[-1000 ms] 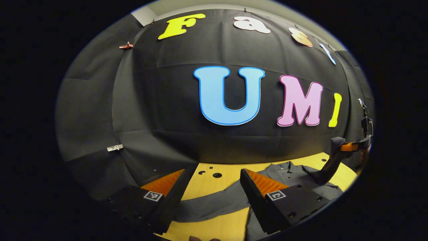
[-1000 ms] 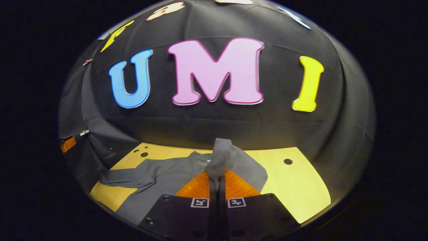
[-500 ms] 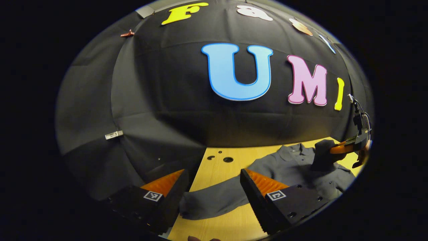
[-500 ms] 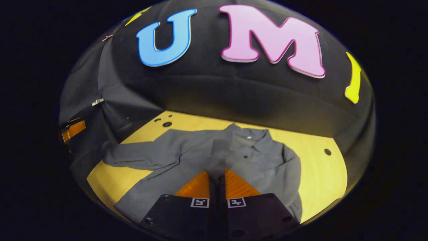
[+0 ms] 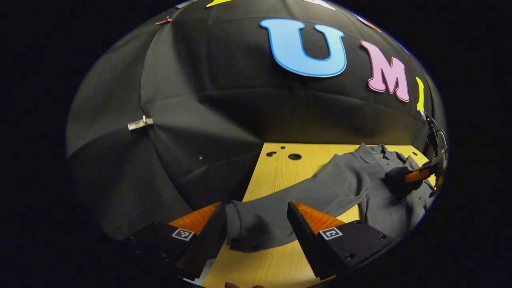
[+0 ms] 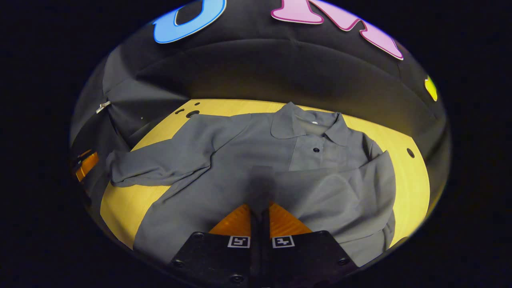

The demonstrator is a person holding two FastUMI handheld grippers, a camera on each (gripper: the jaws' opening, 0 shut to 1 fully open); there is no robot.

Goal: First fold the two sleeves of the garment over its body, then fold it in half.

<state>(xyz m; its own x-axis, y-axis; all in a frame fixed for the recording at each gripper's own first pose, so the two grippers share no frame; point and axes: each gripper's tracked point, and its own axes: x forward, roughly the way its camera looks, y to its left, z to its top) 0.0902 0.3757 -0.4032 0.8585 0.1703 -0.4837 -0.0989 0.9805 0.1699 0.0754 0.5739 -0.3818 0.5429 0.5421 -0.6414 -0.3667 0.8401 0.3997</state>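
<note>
- Left gripper view: the left gripper (image 5: 256,224) is spread wide and holds nothing; the cuff end of the shirt's left sleeve (image 5: 260,226) lies flat on the bench (image 5: 272,176) between its fingers. The grey collared shirt (image 5: 360,188) stretches off to the right, where the right gripper (image 5: 402,179) sits low over its chest. This sleeve is not yet folded; I judge the next move here is to close on the cuff and carry it across the body.
- Left gripper view, room: bare bench lies beyond the sleeve up to the booth's black cloth wall (image 5: 192,120), which stands near; the bench's front edge is just below the fingers.
- Right gripper view: the right gripper (image 6: 260,212) is closed, its fingers pinching the cuff of the right sleeve (image 6: 320,192), which is drawn across the shirt's front below the collar (image 6: 308,122). Letting go would finish this fold. Bare bench shows right of the shirt.
</note>
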